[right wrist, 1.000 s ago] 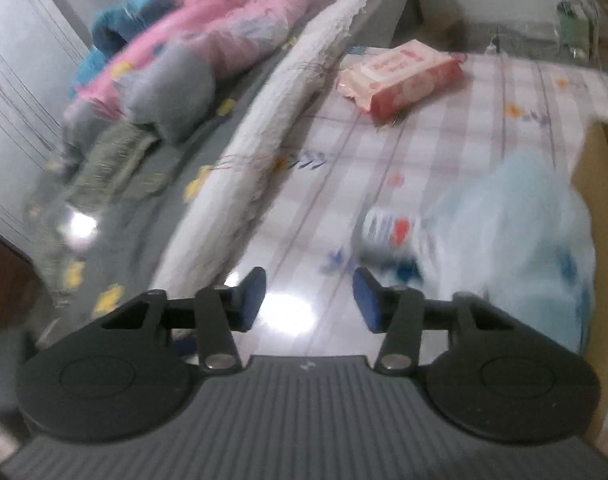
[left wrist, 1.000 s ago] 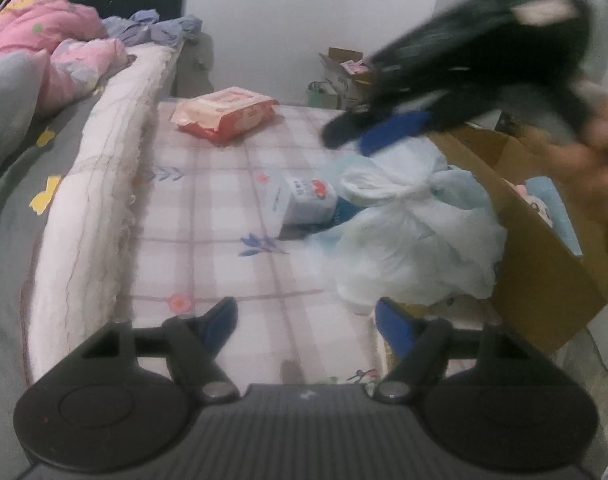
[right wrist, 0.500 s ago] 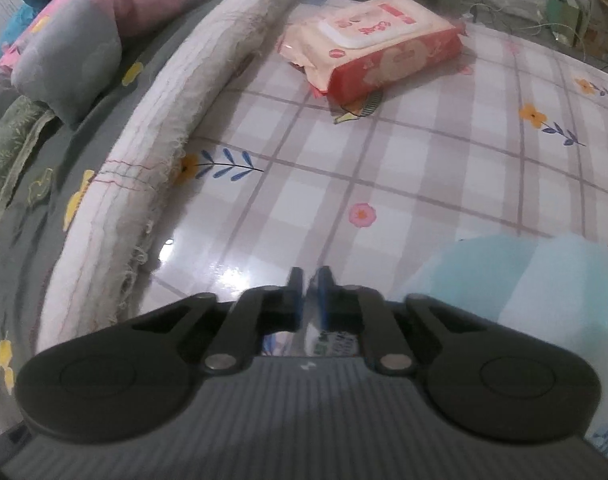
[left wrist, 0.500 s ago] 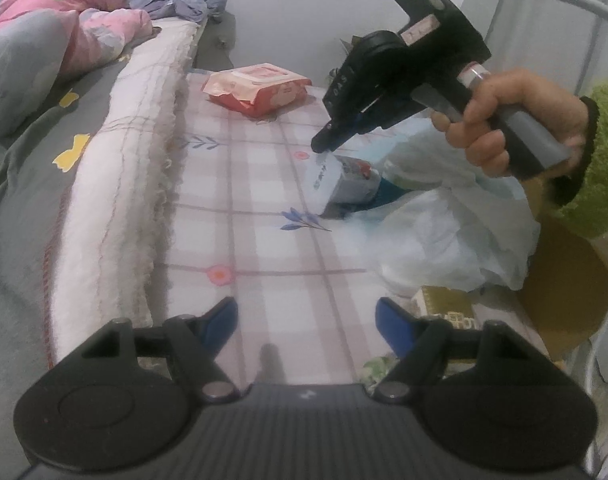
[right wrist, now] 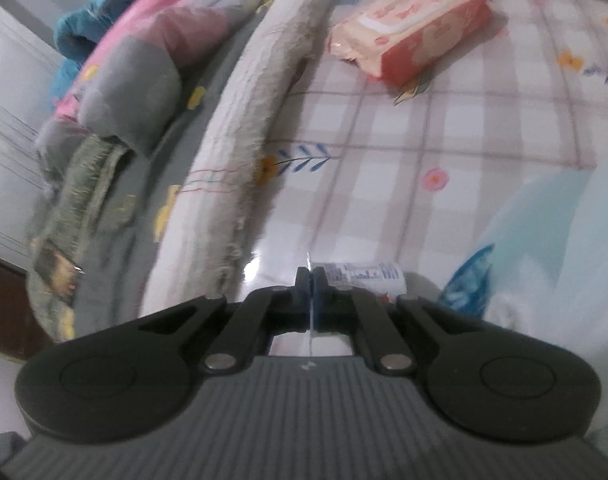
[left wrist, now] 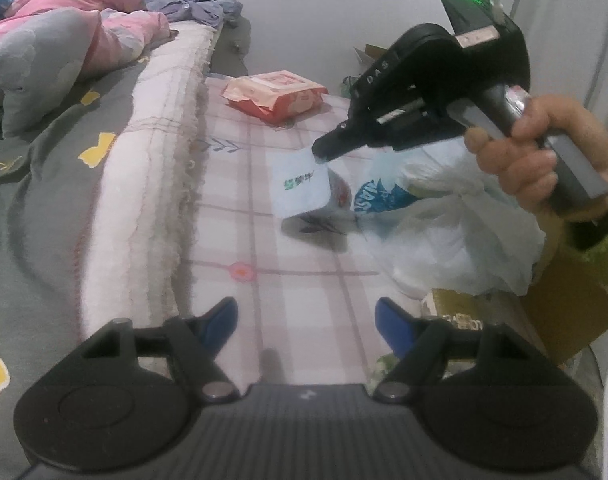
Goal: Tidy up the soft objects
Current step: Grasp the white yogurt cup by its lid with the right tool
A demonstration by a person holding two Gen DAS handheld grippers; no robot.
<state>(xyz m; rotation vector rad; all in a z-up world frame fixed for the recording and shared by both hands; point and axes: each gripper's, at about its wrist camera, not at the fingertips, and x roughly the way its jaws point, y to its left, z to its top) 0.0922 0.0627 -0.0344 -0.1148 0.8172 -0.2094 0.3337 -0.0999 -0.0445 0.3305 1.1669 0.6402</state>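
The right gripper [left wrist: 319,154] is pinched on the top corner of a small tissue pack [left wrist: 302,188], tilted on the checked tablecloth [left wrist: 304,300] just beside a white plastic bag [left wrist: 455,240]. The left gripper [left wrist: 305,322] hovers spread and empty nearer the camera. A red wet-wipes pack [left wrist: 278,94] lies beyond the tissue pack.

The checked surface [left wrist: 304,300] lies bare ahead of the left claw [left wrist: 305,322]. The bed's blanket edge [left wrist: 144,184] walls one side; a plastic bag [left wrist: 455,240] and cardboard box [left wrist: 563,320] crowd the other. A wipes pack [left wrist: 276,94] sits at the far end.
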